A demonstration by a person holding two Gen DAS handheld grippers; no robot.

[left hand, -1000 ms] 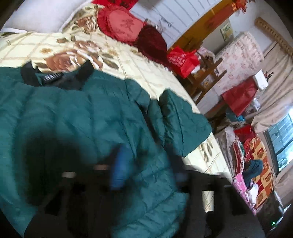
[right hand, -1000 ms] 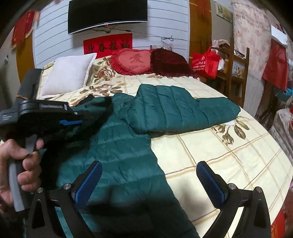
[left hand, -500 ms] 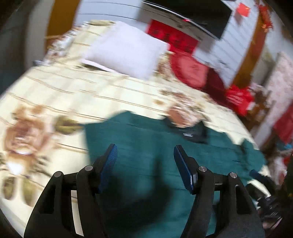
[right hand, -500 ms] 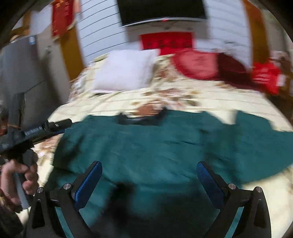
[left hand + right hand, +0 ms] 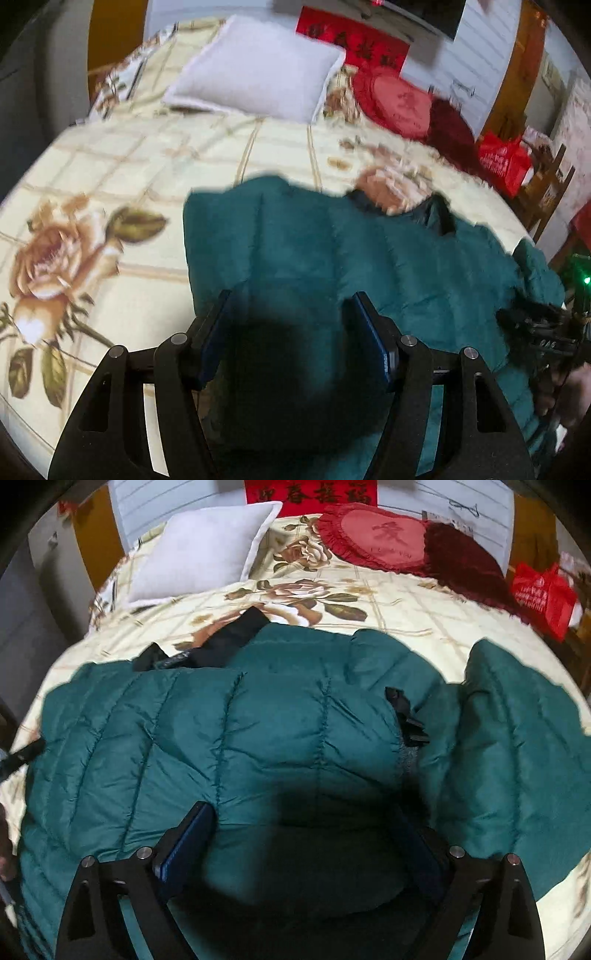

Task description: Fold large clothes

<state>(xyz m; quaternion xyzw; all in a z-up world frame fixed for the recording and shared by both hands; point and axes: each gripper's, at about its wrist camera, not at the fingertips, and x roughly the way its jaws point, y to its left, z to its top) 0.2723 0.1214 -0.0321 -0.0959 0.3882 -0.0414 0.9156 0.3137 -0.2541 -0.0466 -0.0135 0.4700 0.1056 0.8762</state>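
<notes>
- Left-wrist view only, leftmost: large printed rose point(image 5: 55, 266) on cream checked bedspread point(image 5: 122, 177), well left of the left jaw.
- Left gripper point(image 5: 291, 328): jaws part-spread, blue pads point(image 5: 373, 339) apart, nothing pinched; green quilted jacket point(image 5: 332, 243) lying flat below and between them, left edge of the garment just beyond the left jaw; contact with the fabric not discernible.
- Beyond those jaws: white pillow point(image 5: 258, 81); up and right, red heart cushion point(image 5: 399, 103), blurred.
- Far right of the right jaw, seen only here: body of the other gripper with a green light point(image 5: 585, 280), and part of a hand point(image 5: 565, 391) at the frame edge.
- Right-wrist view only: stitched quilting lines sharp; black collar point(image 5: 229, 638) ahead and left of the jaws; black strap or buckle point(image 5: 406, 716) ahead of the right jaw; sleeve point(image 5: 517, 746) lying out to the right of the right jaw.
- Right gripper point(image 5: 306, 842): jaws wide and closing, a puffed mound of jacket point(image 5: 258, 731) between them, left pad point(image 5: 184, 845) against the fabric, right pad in shadow; firm pinch not discernible.
- Beyond: pillow point(image 5: 207, 550), heart cushion point(image 5: 384, 535), dark red cushion point(image 5: 465, 561) to its right.
- Container: red plastic bag point(image 5: 543, 598), far right beyond the bed edge; contents not visible.
</notes>
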